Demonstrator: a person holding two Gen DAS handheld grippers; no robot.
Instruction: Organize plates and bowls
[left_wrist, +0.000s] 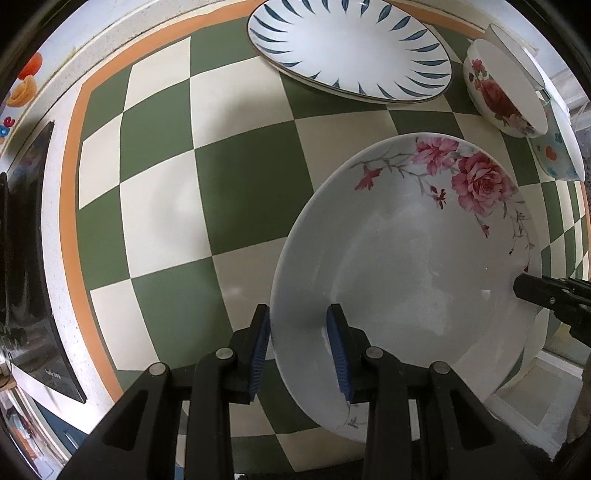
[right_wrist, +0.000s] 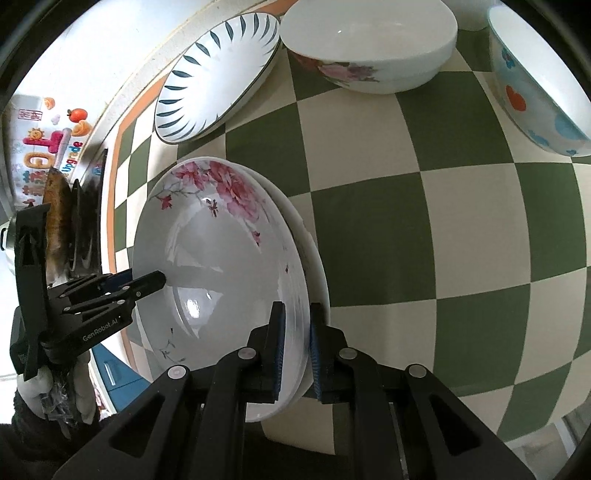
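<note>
A white plate with pink roses (left_wrist: 406, 266) is held between both grippers above the checkered mat. My left gripper (left_wrist: 301, 350) is shut on its near rim, one pad under and one pad inside. My right gripper (right_wrist: 295, 354) is shut on the opposite rim of the same rose plate (right_wrist: 221, 266). A second white plate (right_wrist: 314, 266) lies right beneath it in the right wrist view. A blue-leaf plate (left_wrist: 351, 48) lies at the back. A rose bowl (left_wrist: 502, 88) and a dotted bowl (left_wrist: 557, 151) stand at the right.
The green and cream checkered mat (left_wrist: 221, 166) with an orange border covers the counter. A black stove top (left_wrist: 26, 258) sits at the left edge. The blue-leaf plate (right_wrist: 218, 74), rose bowl (right_wrist: 369, 44) and dotted bowl (right_wrist: 539, 81) line the back.
</note>
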